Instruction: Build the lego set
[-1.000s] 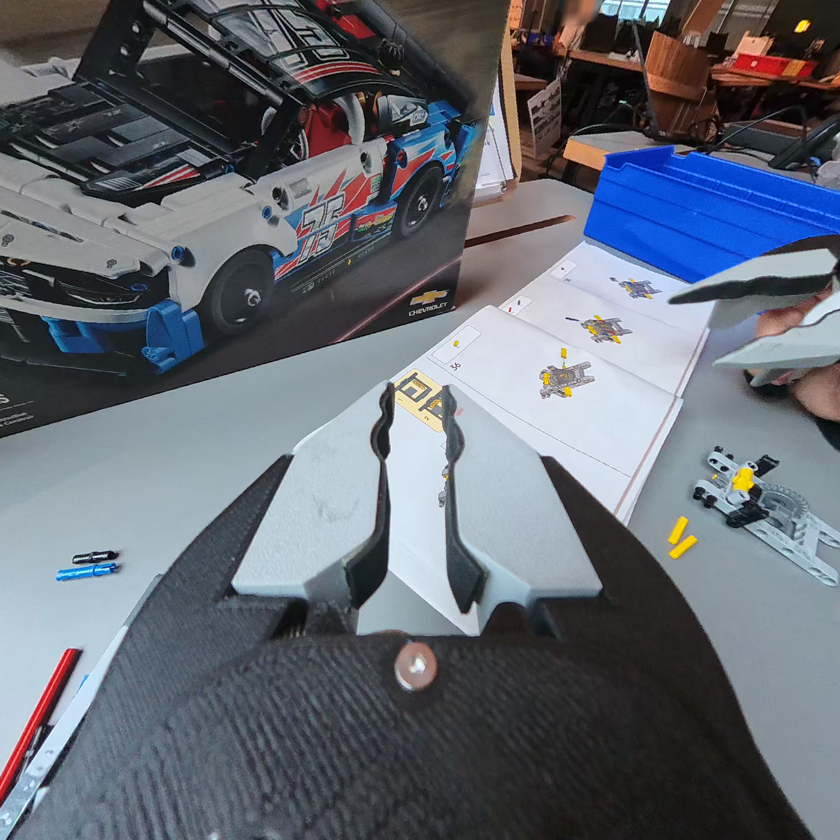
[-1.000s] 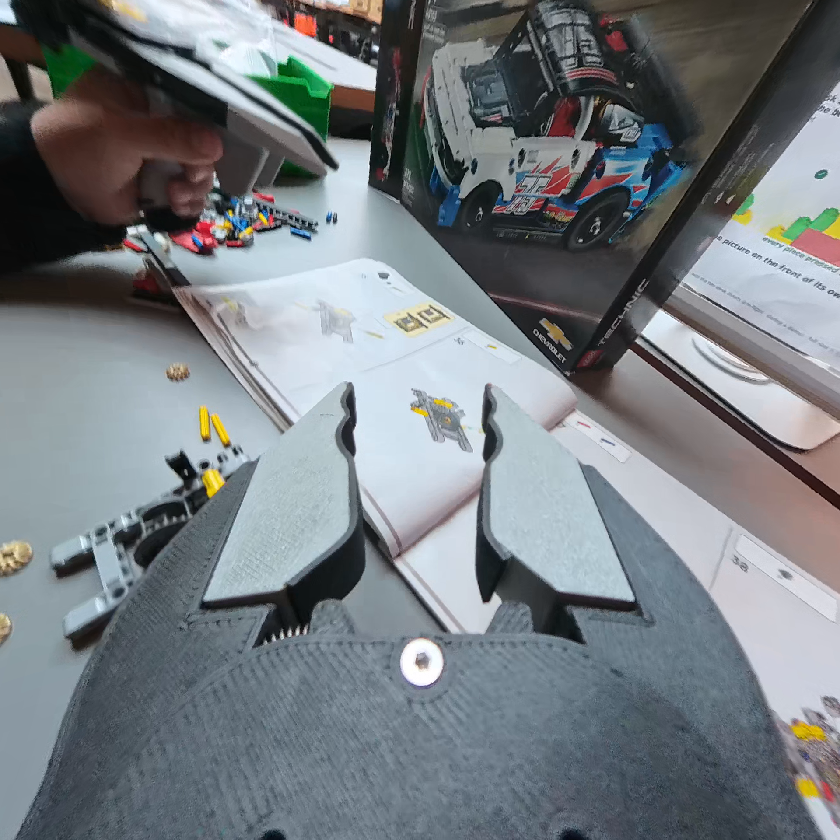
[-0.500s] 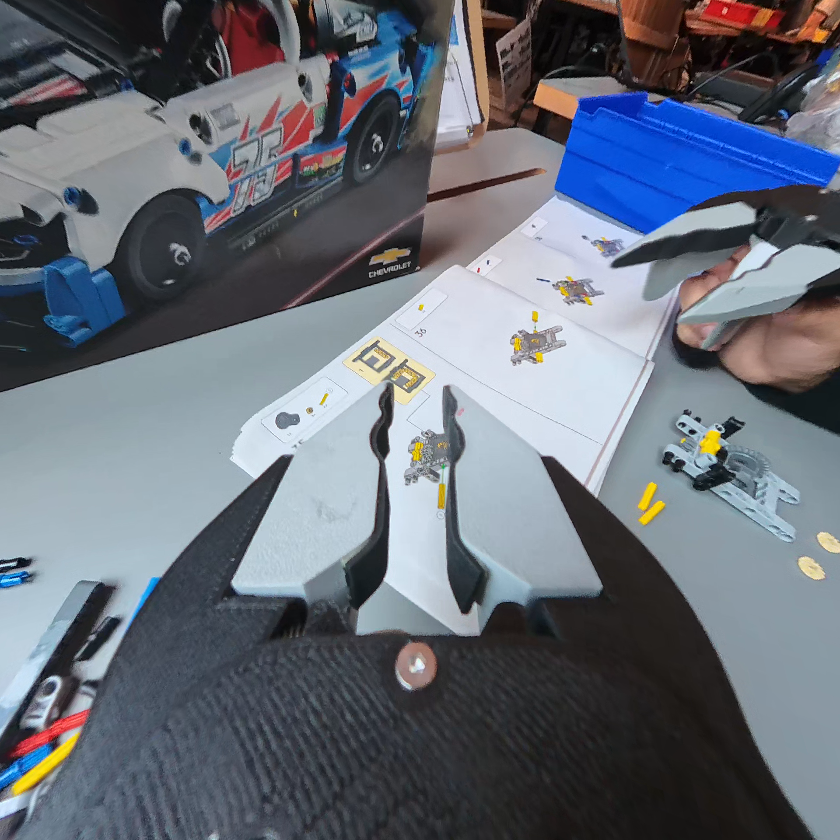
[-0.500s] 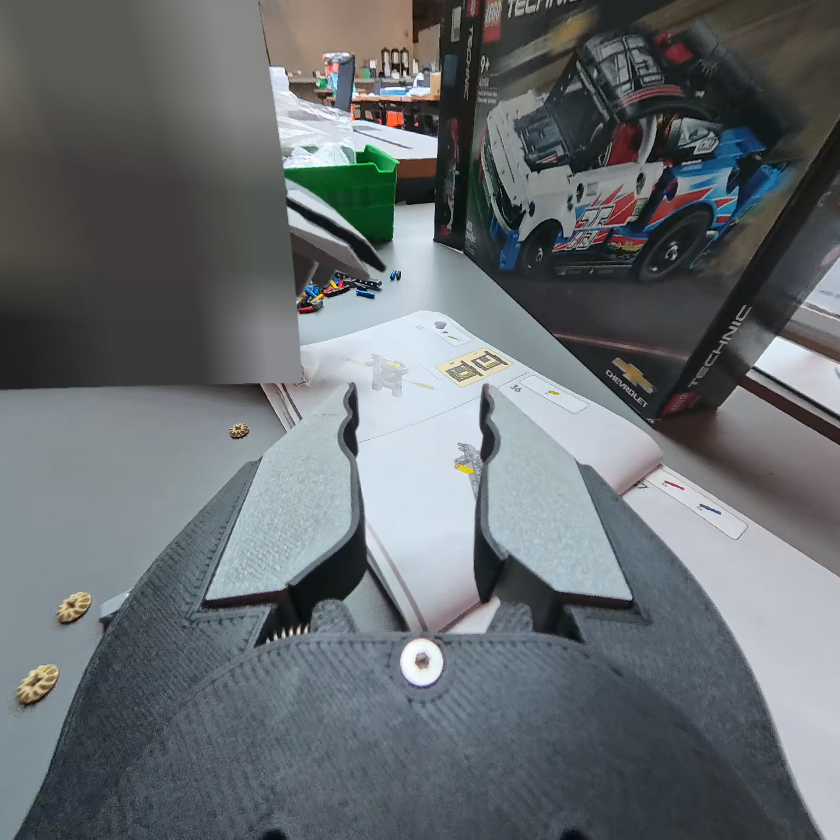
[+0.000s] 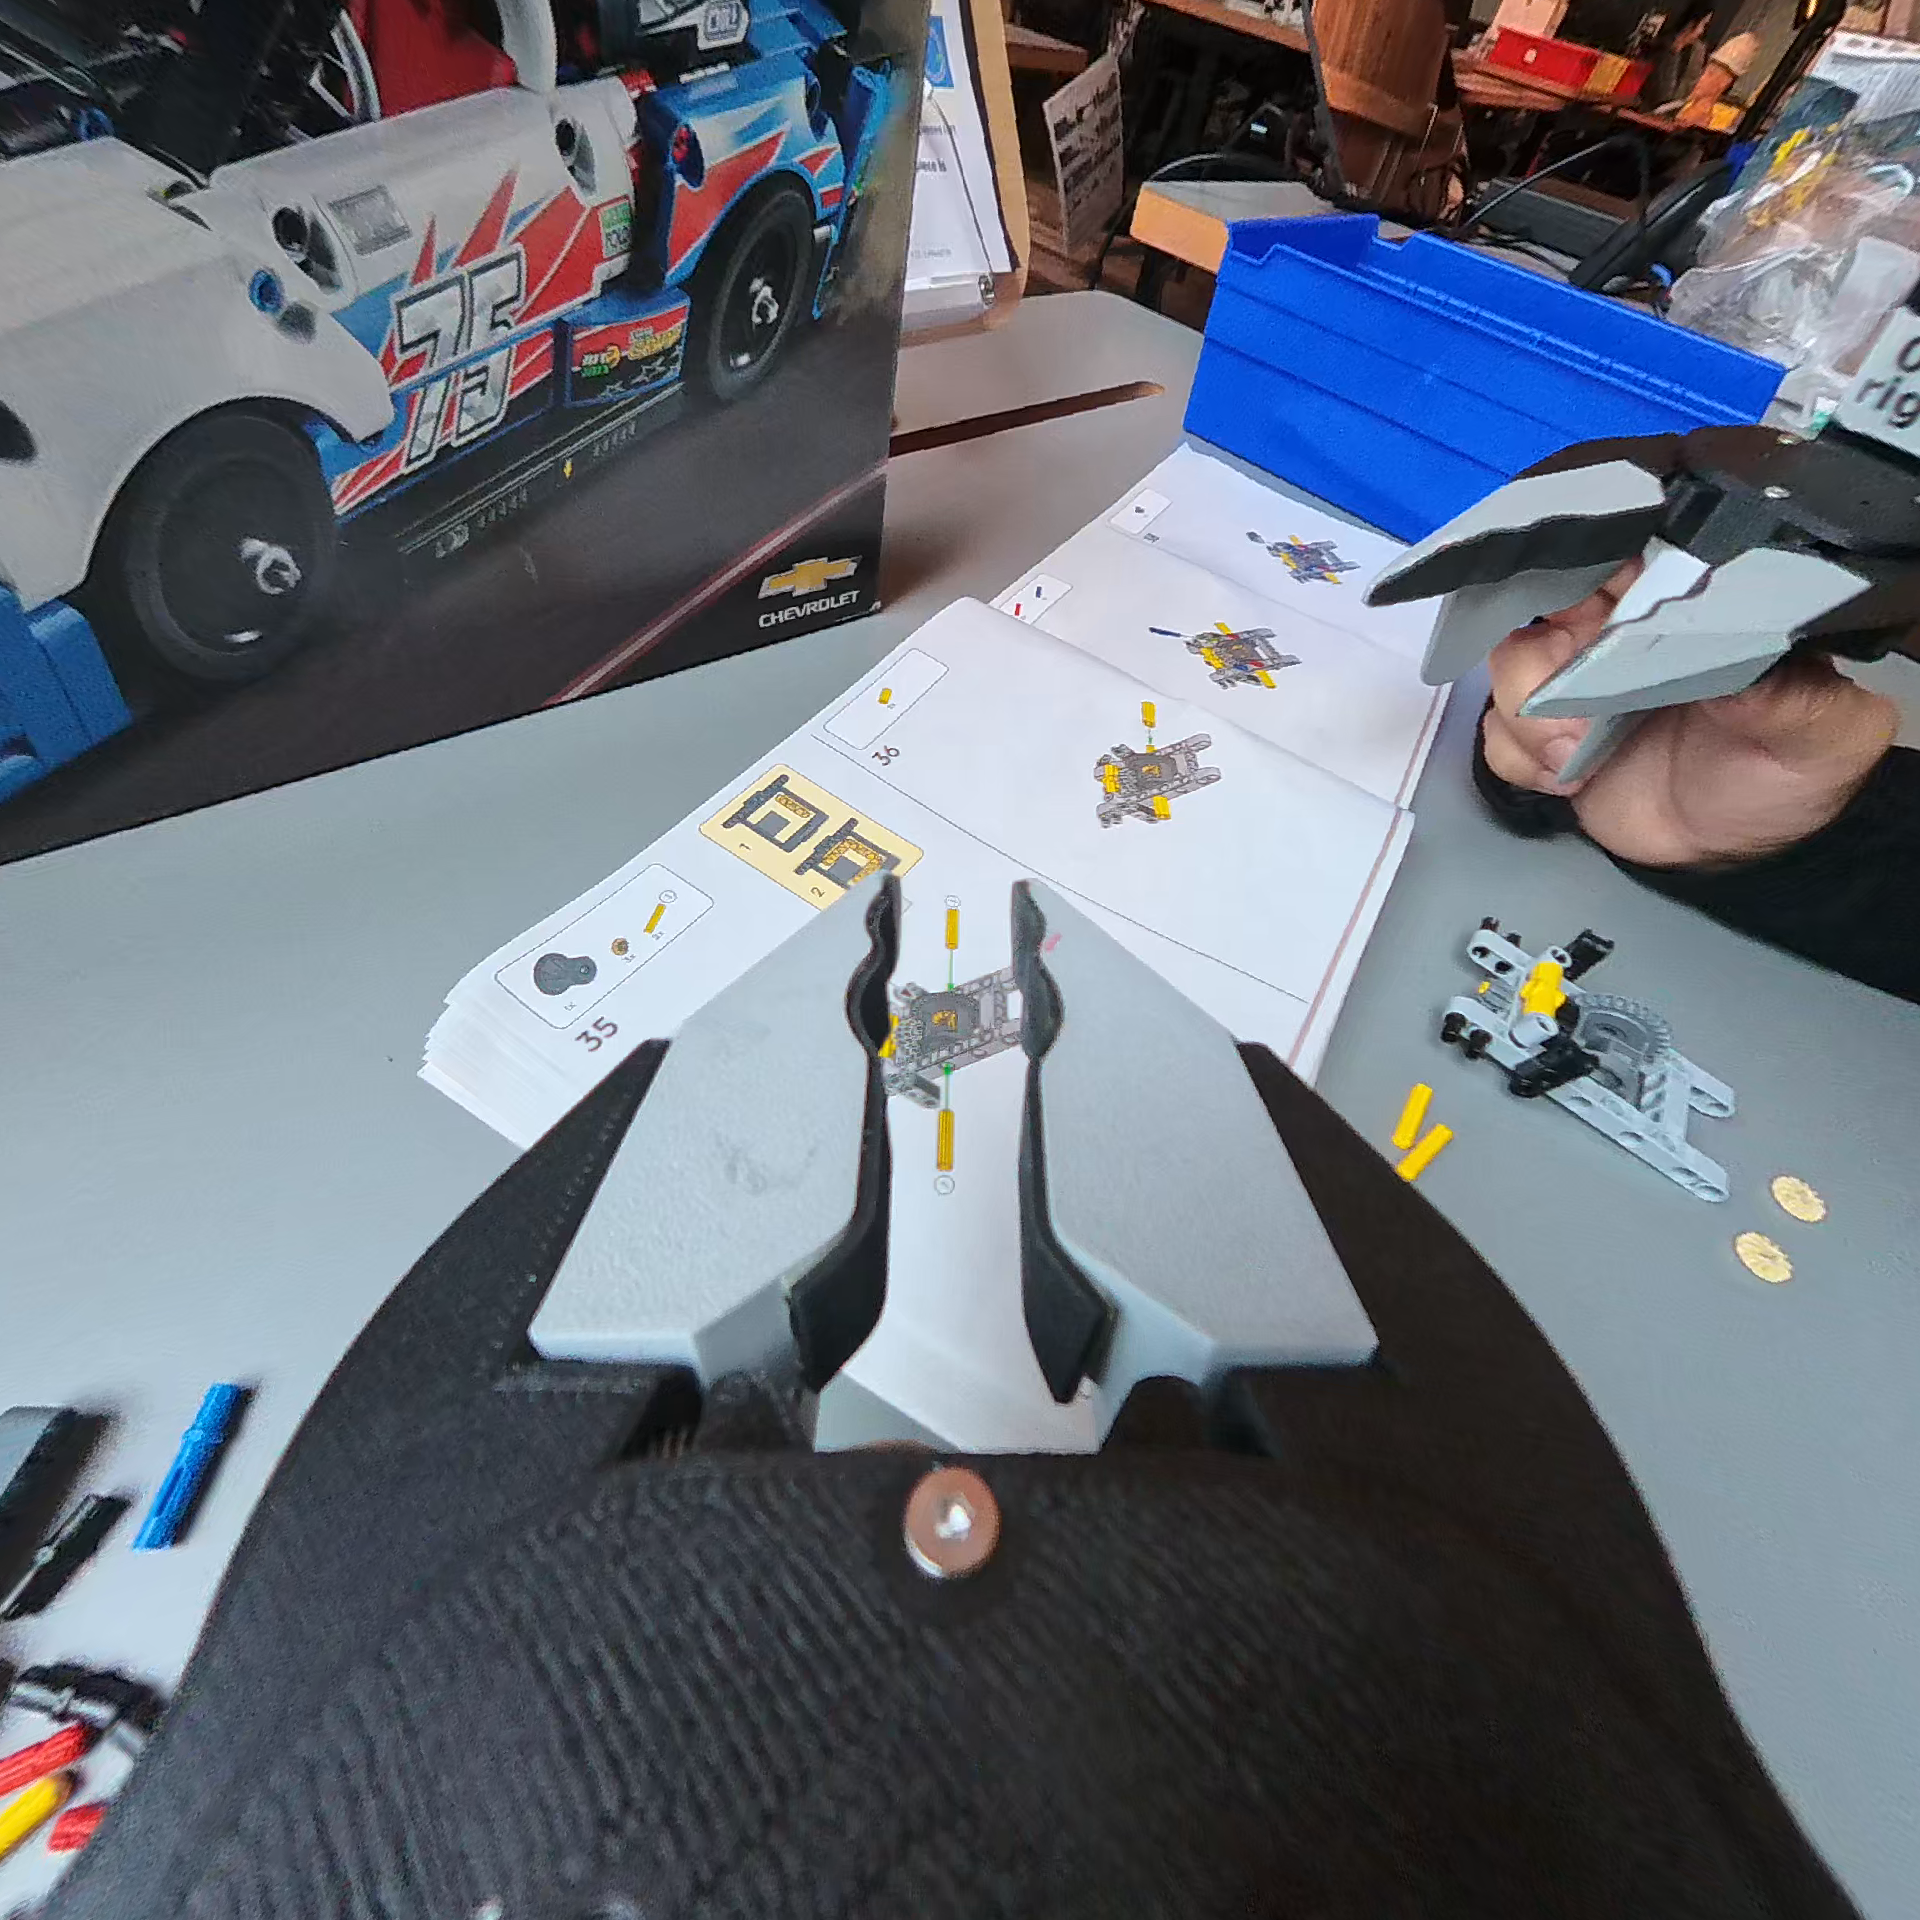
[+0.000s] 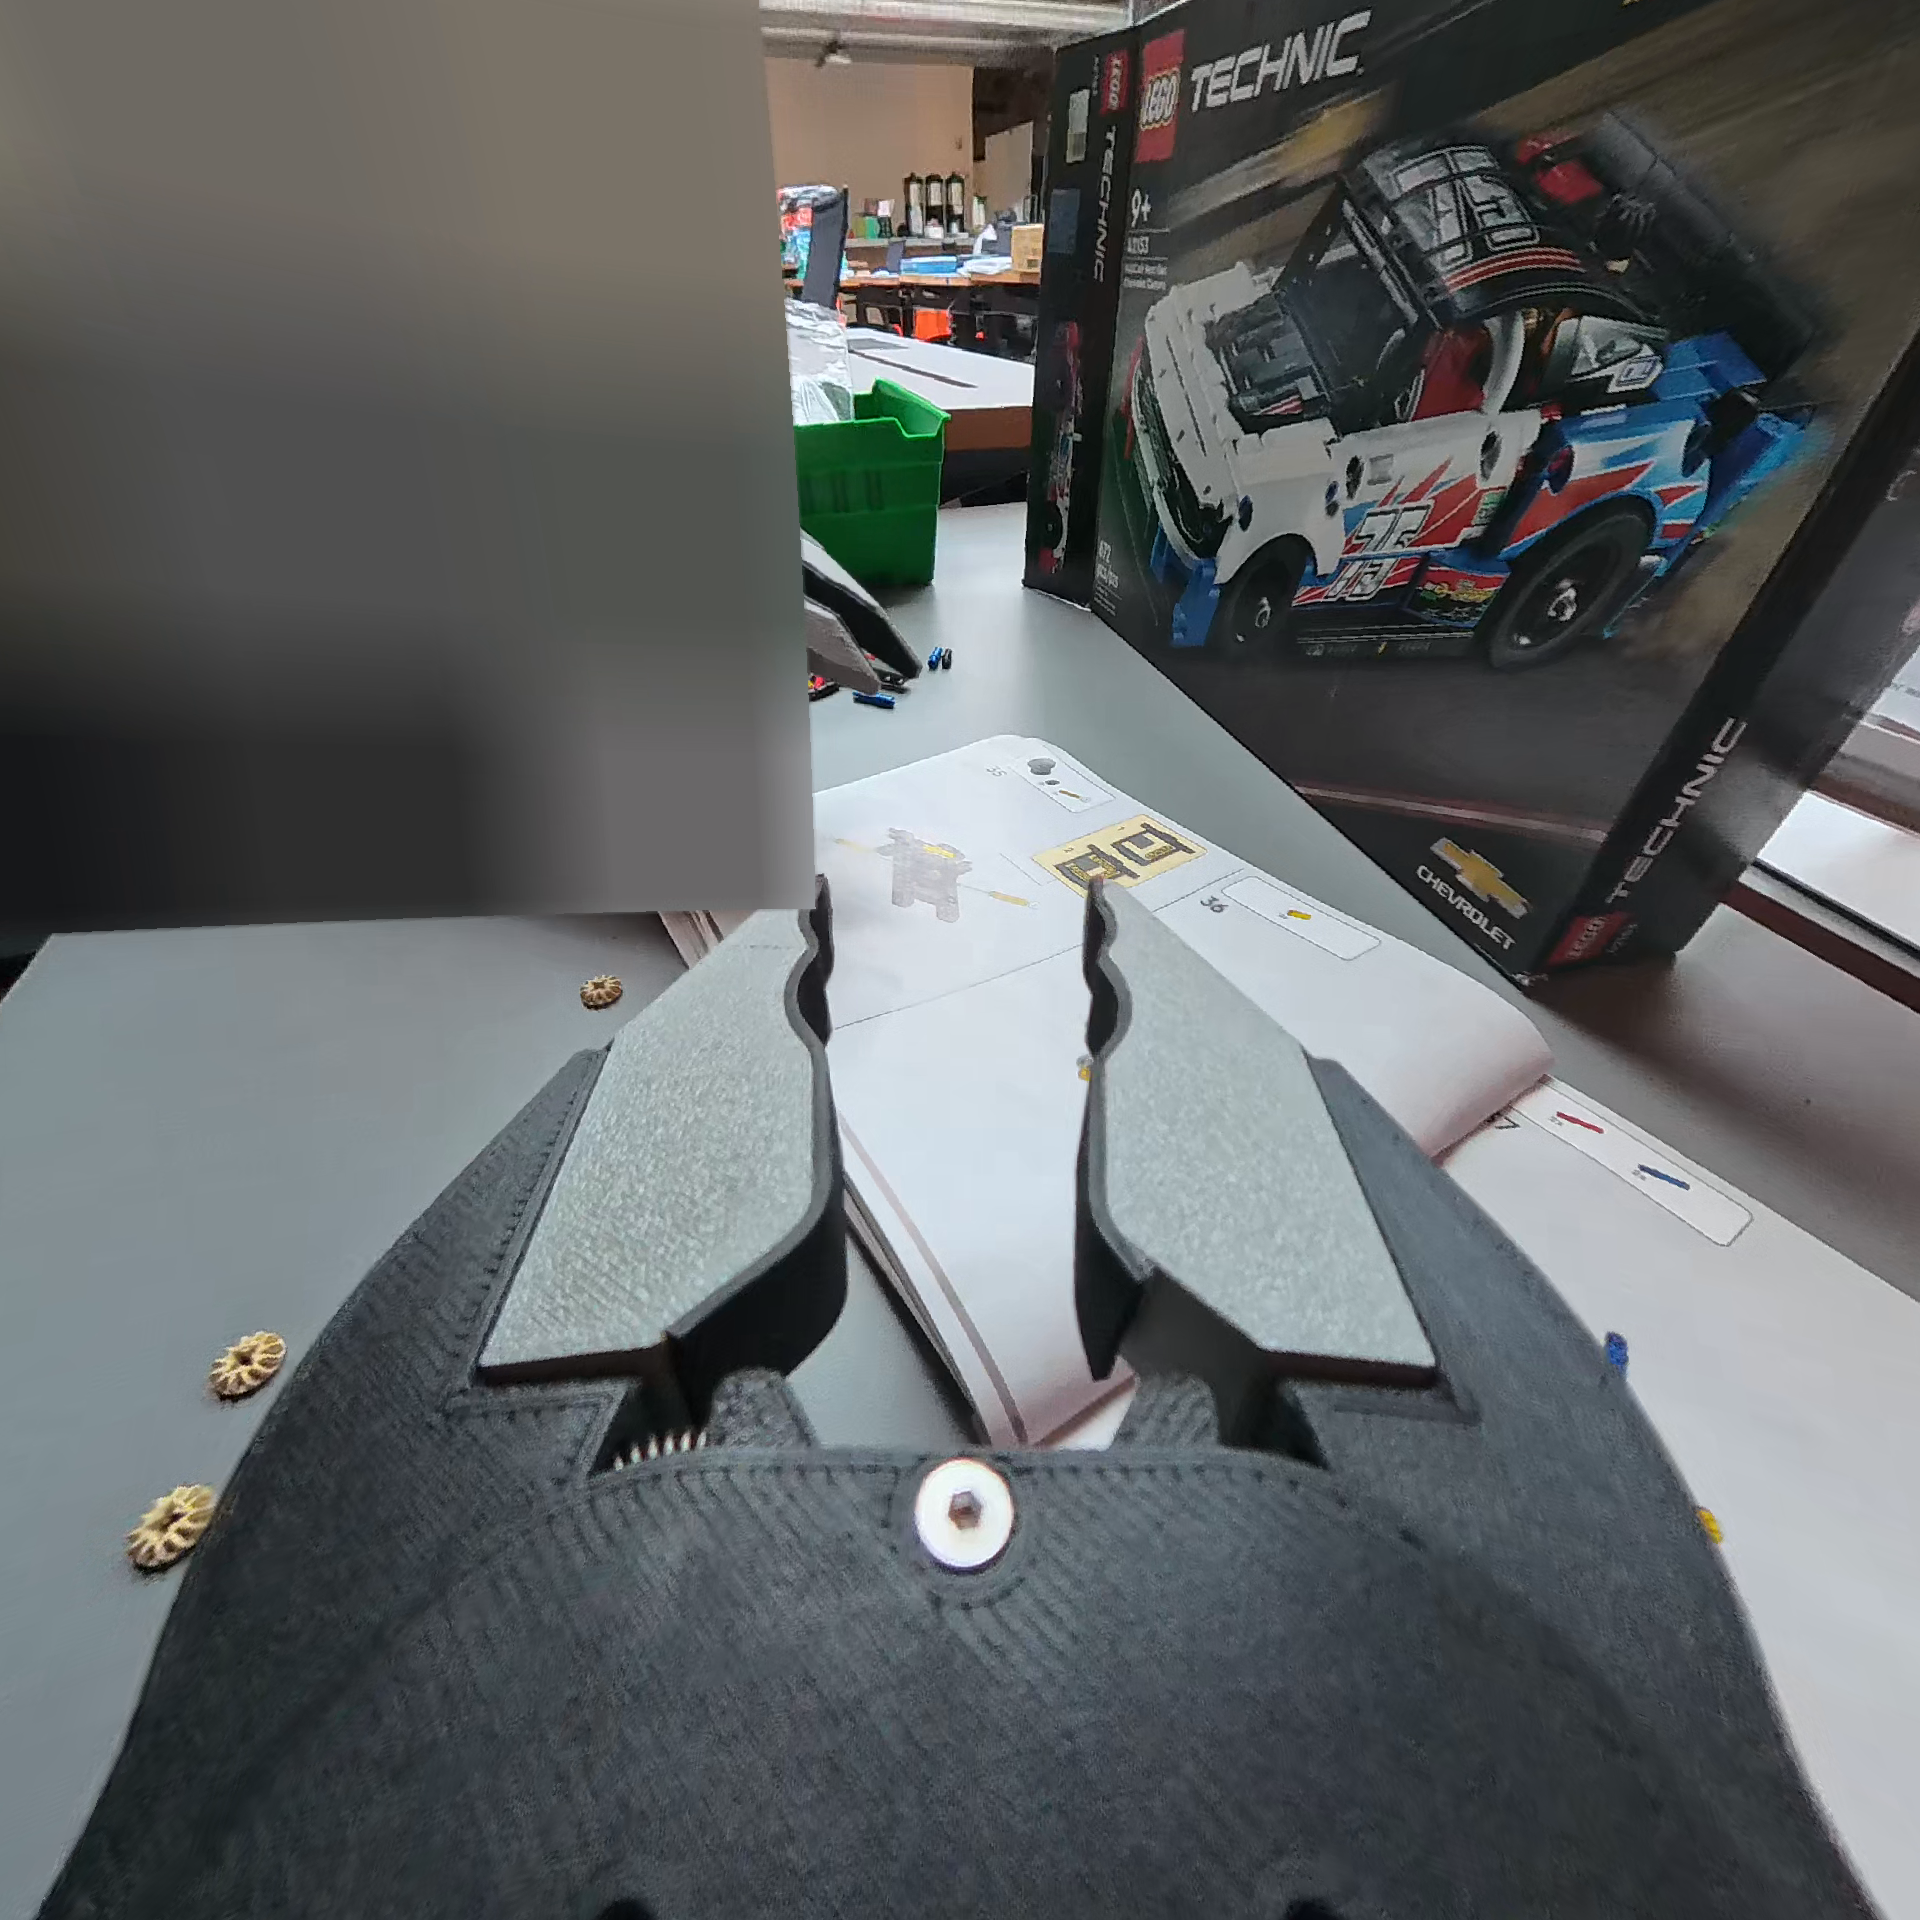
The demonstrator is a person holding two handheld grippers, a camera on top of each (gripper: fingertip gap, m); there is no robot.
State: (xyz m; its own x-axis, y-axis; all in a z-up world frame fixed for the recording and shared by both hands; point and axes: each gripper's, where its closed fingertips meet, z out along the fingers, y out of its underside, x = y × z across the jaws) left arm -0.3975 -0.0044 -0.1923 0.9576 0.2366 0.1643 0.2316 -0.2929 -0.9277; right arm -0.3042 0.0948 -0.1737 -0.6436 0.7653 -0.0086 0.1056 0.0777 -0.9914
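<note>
My left gripper (image 5: 954,904) is open by a narrow gap and empty, held above the open instruction booklet (image 5: 1039,831). A grey partial assembly (image 5: 1590,1049) with yellow and black parts lies on the table right of the booklet. Two yellow pins (image 5: 1418,1132) and two tan gears (image 5: 1782,1226) lie beside it. My right gripper (image 6: 956,914) is open wider and empty, above the booklet's right page (image 6: 987,1039). It also shows in the left wrist view (image 5: 1455,665), held in a hand above the assembly. The assembly is hidden in the right wrist view.
The set's box (image 5: 416,364) stands behind the booklet. A blue bin (image 5: 1455,384) is at the far right and a green bin (image 6: 868,499) at the far left. Loose parts (image 5: 192,1465) lie left of my left gripper. Tan gears (image 6: 247,1363) lie on the table. One gripper's finger ends stand about 15 centimetres off the other's.
The left gripper has drawn back and swung right, so more of the booklet and the assembly show. The right gripper has tilted up, and the assembly left its view. Both jaws are unchanged.
</note>
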